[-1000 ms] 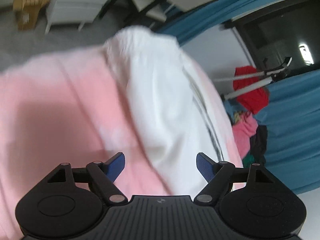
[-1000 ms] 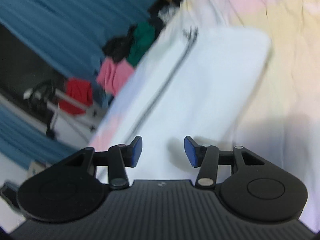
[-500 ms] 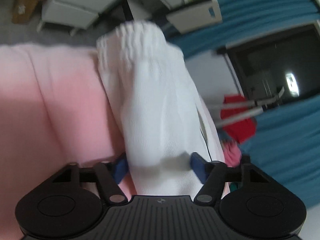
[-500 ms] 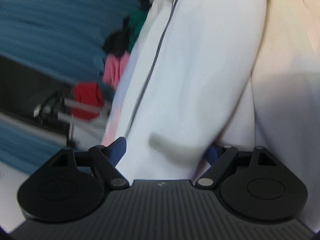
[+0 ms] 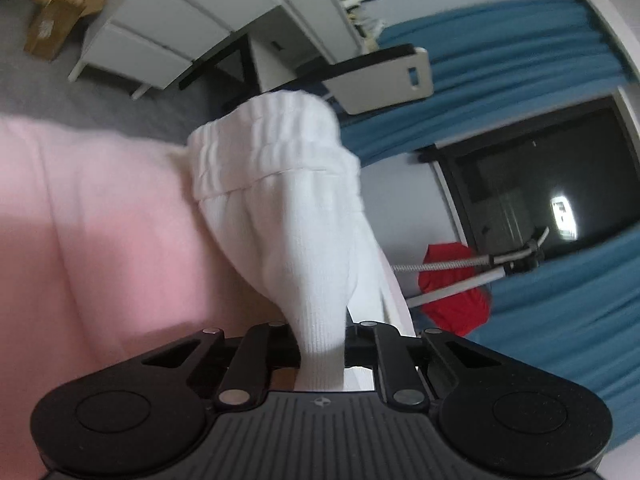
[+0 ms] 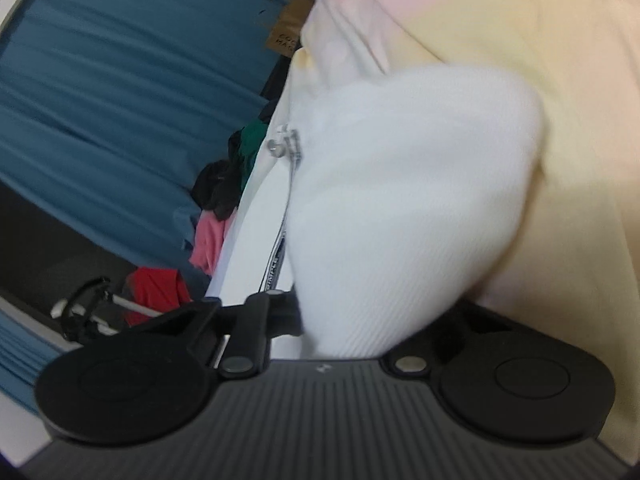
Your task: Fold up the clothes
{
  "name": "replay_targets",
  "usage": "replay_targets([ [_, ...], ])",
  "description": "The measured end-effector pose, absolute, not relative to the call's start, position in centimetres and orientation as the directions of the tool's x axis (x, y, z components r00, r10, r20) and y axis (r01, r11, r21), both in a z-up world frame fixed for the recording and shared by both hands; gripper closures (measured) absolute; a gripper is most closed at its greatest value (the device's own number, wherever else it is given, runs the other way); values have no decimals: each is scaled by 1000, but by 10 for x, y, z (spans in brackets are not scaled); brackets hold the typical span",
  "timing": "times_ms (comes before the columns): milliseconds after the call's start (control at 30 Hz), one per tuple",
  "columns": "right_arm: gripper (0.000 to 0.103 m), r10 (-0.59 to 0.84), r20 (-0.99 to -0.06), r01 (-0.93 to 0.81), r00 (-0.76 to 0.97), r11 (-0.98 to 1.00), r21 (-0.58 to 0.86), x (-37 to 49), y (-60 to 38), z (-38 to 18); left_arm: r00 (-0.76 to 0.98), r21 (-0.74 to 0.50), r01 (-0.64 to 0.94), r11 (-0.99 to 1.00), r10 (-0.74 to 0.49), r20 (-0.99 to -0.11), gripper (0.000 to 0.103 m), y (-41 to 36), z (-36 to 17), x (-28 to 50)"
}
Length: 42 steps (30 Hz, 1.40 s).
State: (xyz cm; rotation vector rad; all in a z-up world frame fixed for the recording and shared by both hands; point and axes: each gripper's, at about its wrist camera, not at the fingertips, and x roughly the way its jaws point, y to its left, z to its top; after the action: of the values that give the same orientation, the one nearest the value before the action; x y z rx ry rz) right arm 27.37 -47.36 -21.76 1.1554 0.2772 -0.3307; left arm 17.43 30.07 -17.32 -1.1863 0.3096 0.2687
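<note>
Now both grippers are clamped on the white garment [image 5: 288, 220], the left gripper [image 5: 322, 354] pinching a gathered end whose length runs straight ahead to the ribbed hem, the right gripper [image 6: 340, 332] holding a bulging fold just ahead.

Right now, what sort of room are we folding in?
Probably a bedroom: the white garment lies on a pink and yellow bedsheet, with blue curtains around a dark window and a white dresser nearby.
</note>
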Motion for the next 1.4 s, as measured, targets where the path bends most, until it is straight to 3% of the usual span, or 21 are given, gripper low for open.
replay_targets([
  [400, 89, -84, -391, 394, 917, 347, 851, 194, -482, -173, 958, -890, -266, 369, -2, -287, 92, 299, -116, 117],
  [600, 89, 21, -434, 397, 901, 369, 840, 161, -490, -157, 962, -917, -258, 305, -12, -274, 92, 334, -90, 74],
  [833, 85, 157, -509, 480, 846, 193, 856, 129, -505, -199, 866, -825, -465, 323, -28, -499, 91, 352, -110, 61],
  [1000, 65, 153, -523, 498, 839, 174, 850, 115, -511, -204, 830, -767, -518, 379, 6, -558, 86, 352, -108, 55],
  [1067, 40, 130, -507, 485, 852, 167, 858, 110, -510, -204, 818, -738, -538, 406, 41, -574, 82, 346, -102, 50],
  [1133, 39, 113, -493, 477, 863, 142, 867, 106, -510, -207, 813, -714, -547, 437, 73, -578, 73, 338, -93, 42],
  [1233, 37, 96, -470, 461, 877, 106, 881, 105, -513, -213, 802, -659, -563, 500, 139, -580, 34, 323, -76, 31],
  [1333, 37, 31, -443, 436, 896, 131, 890, 103, -518, -206, 780, -538, -589, 603, 250, -574, 15, 294, -54, 20],
  [1400, 37, -17, -391, 389, 920, 138, 911, 99, -521, -199, 772, -453, -596, 663, 316, -552, 10, 268, -43, 11],
])
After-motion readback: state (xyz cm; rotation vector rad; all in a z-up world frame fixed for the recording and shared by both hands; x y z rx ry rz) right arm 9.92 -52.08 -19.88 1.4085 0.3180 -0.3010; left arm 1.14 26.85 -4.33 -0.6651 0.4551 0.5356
